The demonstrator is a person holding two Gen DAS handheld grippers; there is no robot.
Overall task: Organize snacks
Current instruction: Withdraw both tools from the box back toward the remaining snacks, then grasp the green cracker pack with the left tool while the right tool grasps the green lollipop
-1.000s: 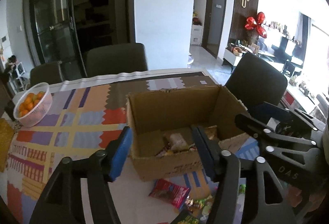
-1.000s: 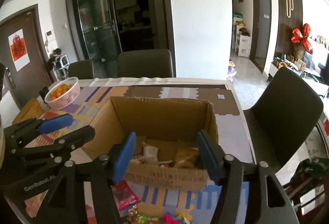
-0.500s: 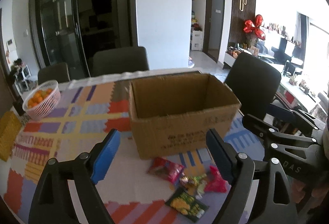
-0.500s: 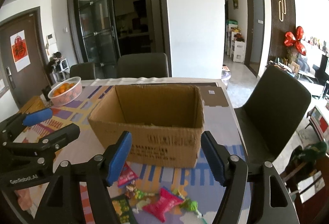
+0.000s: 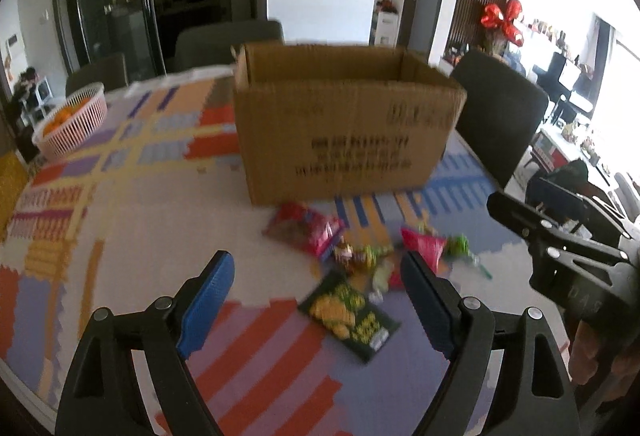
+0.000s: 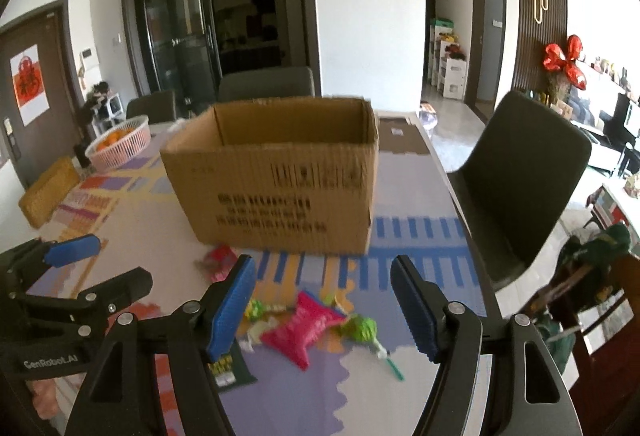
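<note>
- The snacks (image 5: 360, 260) are seen scattered on the table (image 5: 132, 228), low in the middle of both views, just in front of the box (image 5: 344, 123).
- A red packet (image 5: 304, 228) lies nearest the box; a pink packet (image 6: 304, 328) is placed to its right, with small green and mixed wrappers between and beside them.
- A dark packet with yellow print (image 5: 352, 312) is seen lowest in the pile, flat on the table.
- The box is open at the top and stands upright at mid-frame; its inside cannot be seen from either view.
- The left tool (image 5: 316, 300) is held above the table with its blue pads apart and nothing between them; the dark packet shows through the gap, not touched.
- The right tool (image 6: 324, 304) is likewise held wide apart and empty, above the pink packet.
- Each tool shows in the other's view: the right one at the right edge of the left view, the left one at the lower left of the right view.
- A patterned cover in many colours is spread over the table.
- A basket of oranges (image 5: 72, 123) stands at the left, well apart from the box.
- Dark chairs (image 6: 524, 171) are set round the table.
</note>
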